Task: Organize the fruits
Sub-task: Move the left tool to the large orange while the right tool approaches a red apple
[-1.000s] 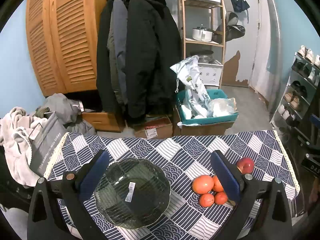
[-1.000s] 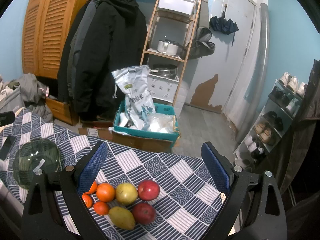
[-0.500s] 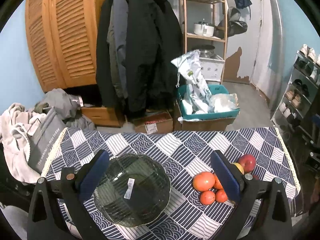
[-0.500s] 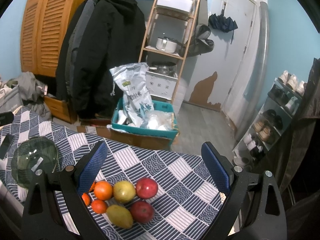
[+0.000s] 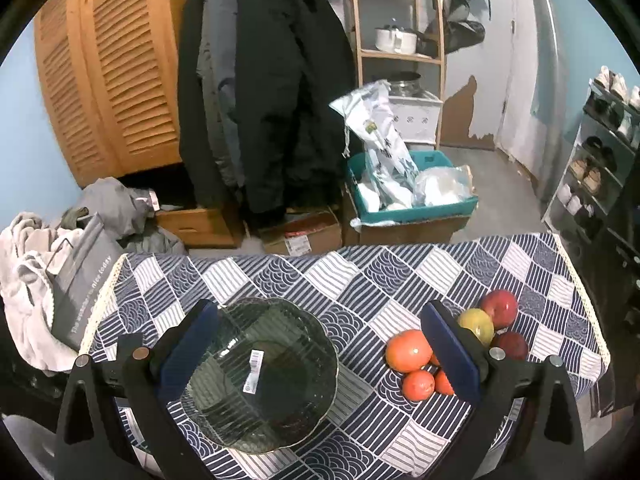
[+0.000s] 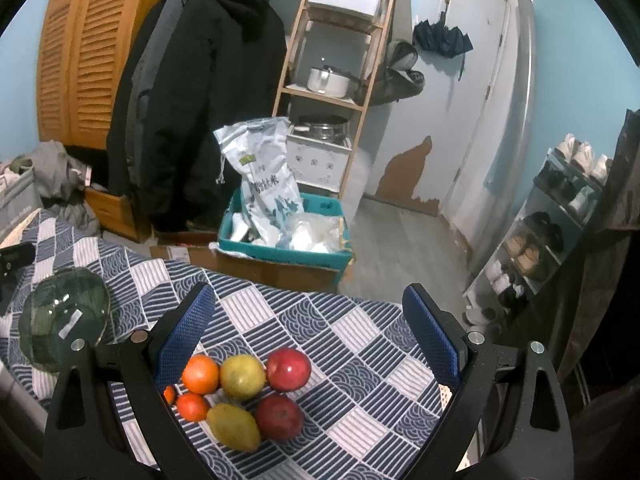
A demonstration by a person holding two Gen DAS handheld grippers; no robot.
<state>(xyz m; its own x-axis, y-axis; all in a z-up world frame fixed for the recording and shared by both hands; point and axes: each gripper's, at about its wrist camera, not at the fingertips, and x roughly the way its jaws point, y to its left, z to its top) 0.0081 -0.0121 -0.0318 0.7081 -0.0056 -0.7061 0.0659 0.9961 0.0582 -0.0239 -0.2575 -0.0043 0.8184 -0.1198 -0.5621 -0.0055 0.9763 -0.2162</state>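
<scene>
Left gripper point(image 5: 320, 352) and right gripper point(image 6: 310, 332) spread wide, empty. Round red apple point(image 6: 289, 369) probably rolls toward tabletop's right edge if nudged; ribbed green glass plate point(image 5: 260, 376) fragile.

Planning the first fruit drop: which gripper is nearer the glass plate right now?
Left. The left gripper hangs open directly over the glass plate. The right gripper is open over the fruit pile, with the plate off to its left.
</scene>
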